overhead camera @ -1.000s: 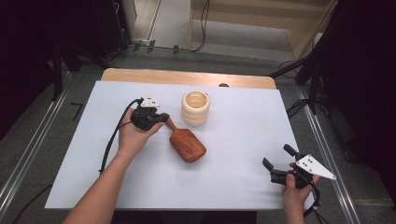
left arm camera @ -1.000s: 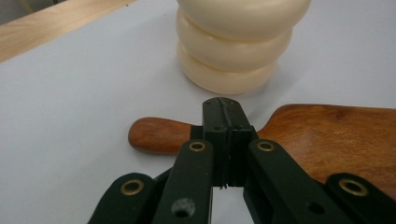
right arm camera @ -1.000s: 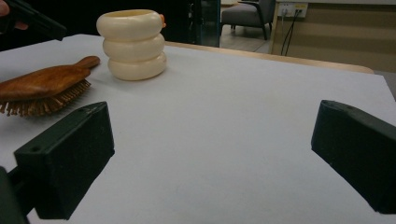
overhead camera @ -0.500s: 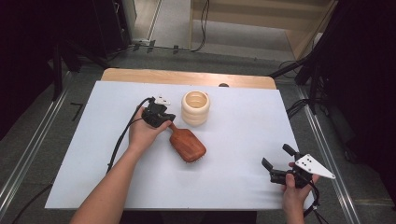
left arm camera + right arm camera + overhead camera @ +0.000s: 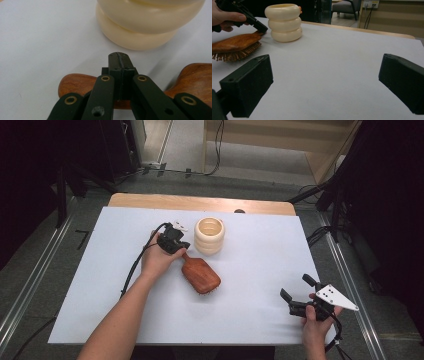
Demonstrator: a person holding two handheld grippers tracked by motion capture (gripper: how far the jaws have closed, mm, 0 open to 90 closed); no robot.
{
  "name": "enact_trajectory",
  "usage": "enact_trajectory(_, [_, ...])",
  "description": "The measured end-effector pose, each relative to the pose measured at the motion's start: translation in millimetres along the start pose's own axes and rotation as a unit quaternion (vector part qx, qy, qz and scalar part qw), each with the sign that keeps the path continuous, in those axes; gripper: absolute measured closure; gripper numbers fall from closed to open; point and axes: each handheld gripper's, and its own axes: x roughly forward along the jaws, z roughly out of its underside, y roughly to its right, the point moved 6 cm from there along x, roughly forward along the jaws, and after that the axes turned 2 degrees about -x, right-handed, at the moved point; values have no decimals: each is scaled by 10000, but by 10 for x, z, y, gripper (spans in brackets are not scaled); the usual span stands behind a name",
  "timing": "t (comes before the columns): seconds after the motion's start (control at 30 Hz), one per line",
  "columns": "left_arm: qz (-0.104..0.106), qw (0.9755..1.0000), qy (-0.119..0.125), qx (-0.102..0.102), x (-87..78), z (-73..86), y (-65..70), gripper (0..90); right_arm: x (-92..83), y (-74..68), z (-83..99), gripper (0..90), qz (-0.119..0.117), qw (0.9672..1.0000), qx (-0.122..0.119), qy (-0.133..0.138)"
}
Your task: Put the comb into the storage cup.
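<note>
A reddish-brown wooden hairbrush (image 5: 200, 274) with an oval paddle head lies bristles-down near the middle of the white-covered worktop (image 5: 260, 250), its short handle pointing up and left toward a cream-coloured container shaped like three stacked rings (image 5: 209, 235). The left hand-held gripper (image 5: 176, 245), black and gripped in the person's left hand (image 5: 157, 258), sits right at the brush's handle; in the left gripper view its jaws are pressed together, tip against tip, above the wooden handle (image 5: 80, 85), with nothing caught between them. Whether the closed tips touch the wood cannot be told. The ringed container (image 5: 147, 22) stands just beyond those tips, upright, close beside the end of the handle.

Well apart, at the near right corner of the worktop, the right hand-held gripper (image 5: 295, 292) rests in the person's right hand (image 5: 315, 320), its grey triangular plate on top. Its jaws stand wide apart and hold nothing, facing the brush (image 5: 234, 46) and container (image 5: 284, 22) across bare white surface.
</note>
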Motion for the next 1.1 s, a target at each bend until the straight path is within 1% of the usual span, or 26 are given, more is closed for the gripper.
enact_trajectory(0.17, [9, 10000, -83, -26, 24, 25, -14, 900, 1, 4, 1, 0, 2, 10000, 8, 3])
enact_trajectory(0.33, [53, 9997, -238, 84, 23, 65, -19, 900, 2, 3, 2, 0, -8, 10000, 7, -12])
enact_trajectory(0.43, [81, 9993, -314, 173, 7, 86, 3, 900, 4, 6, 2, 0, -10, 10000, 8, -16])
enact_trajectory(0.6, [113, 9990, -394, 203, -17, 115, 14, 900, 7, 4, 2, 0, -14, 10000, -9, -22])
enact_trajectory(0.67, [145, 9988, -419, 197, -33, 135, 11, 900, 7, 5, 2, 0, -15, 10000, -11, -20])
enact_trajectory(0.73, [194, 9988, -423, 142, -52, 159, 13, 900, 8, 4, 2, 0, -15, 10000, -9, -21])
enact_trajectory(0.77, [236, 9986, -439, 159, -58, 174, 14, 900, 8, 4, 2, 0, -15, 10000, -9, -21])
enact_trajectory(0.9, [290, 9979, -538, 208, -101, 234, 42, 900, 10, 6, 1, 0, -16, 10000, -9, -14])
enact_trajectory(1.0, [321, 9977, -567, 209, -121, 256, 57, 900, 10, 6, 1, 0, -13, 10000, -11, -15])
enact_trajectory(1.1, [382, 9972, -592, 260, -147, 289, 84, 900, 11, 6, 1, 0, -10, 10000, -16, -17])
